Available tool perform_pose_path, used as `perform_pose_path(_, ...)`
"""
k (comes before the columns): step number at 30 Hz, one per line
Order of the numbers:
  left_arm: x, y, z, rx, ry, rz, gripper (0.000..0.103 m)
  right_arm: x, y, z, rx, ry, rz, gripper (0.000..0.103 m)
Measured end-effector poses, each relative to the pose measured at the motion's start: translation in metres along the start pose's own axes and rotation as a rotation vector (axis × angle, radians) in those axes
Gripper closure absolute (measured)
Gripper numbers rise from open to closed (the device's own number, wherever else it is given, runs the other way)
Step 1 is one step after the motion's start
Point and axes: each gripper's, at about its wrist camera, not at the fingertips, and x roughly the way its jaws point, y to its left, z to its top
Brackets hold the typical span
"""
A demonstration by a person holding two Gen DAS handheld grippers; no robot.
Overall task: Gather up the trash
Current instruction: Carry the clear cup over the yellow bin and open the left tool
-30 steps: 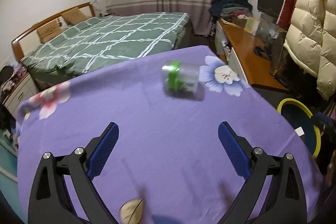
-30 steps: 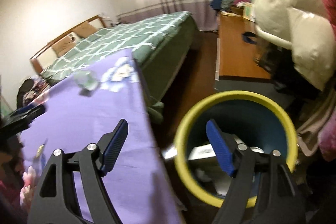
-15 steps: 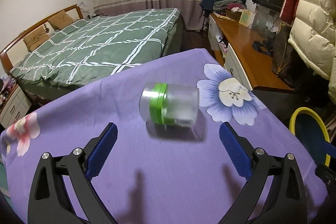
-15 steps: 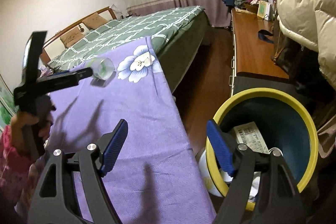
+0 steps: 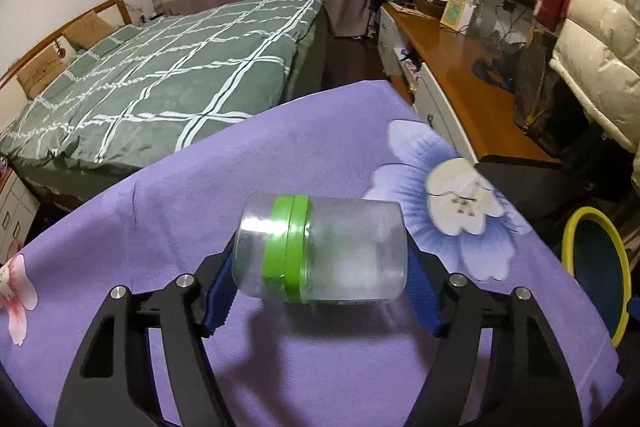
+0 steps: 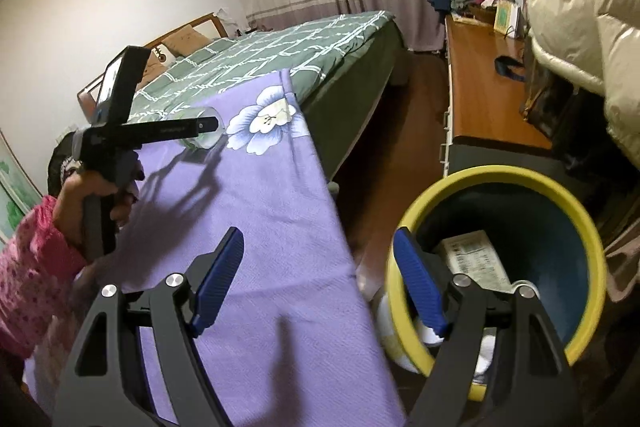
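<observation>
A clear jar (image 5: 322, 253) with a green band is seen lying on its side on the purple cloth (image 5: 160, 227). Its long way runs from left to right, straight across the gap of the left gripper (image 5: 320, 291). One blue pad (image 5: 218, 297) is at the lid end of the jar and the other is at the flat bottom end. The jaws are pulled in close around the jar, end to end. The pads look to be touching both ends, but a firm squeeze cannot be told for sure. The jar is seen just in front of the big white flower (image 5: 456, 203) printed on the cloth.

The right gripper (image 6: 318, 285) is spread wide, and nothing is held in it. It is hung over the edge of the cloth, with one pad over the cloth and the other over the bin (image 6: 576, 219).

The yellow-rimmed bin is on the floor, past the flower, off the right side of the cloth. Some paper (image 6: 476, 263) is already lying in it.

The jar is at the left gripper, far from the right one. So the jar would best be lifted by the left gripper and carried past the flower to the bin. With a grip only on the two ends, the jar could slip or roll out.
</observation>
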Motion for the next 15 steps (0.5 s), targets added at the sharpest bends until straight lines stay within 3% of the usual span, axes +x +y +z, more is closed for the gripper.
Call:
perform_pose_path(4, -0.023, -0.038, -0.003, 0.069, -0.021, -0.009, 0.032, -0.025, -0.024, -0.006, 0.013, -0.020, -0.056, 0.030)
perform_pose_path(10, -0.048, -0.125, -0.005, 0.142, -0.010, -0.129, 0.032, -0.074, -0.066, -0.024, 0.042, -0.043, -0.172, 0.030)
perform_pose_path(15, -0.050, -0.225, -0.011, 0.247, 0.034, -0.241, 0.032, -0.102, -0.097, -0.045, 0.098, -0.046, -0.221, 0.030)
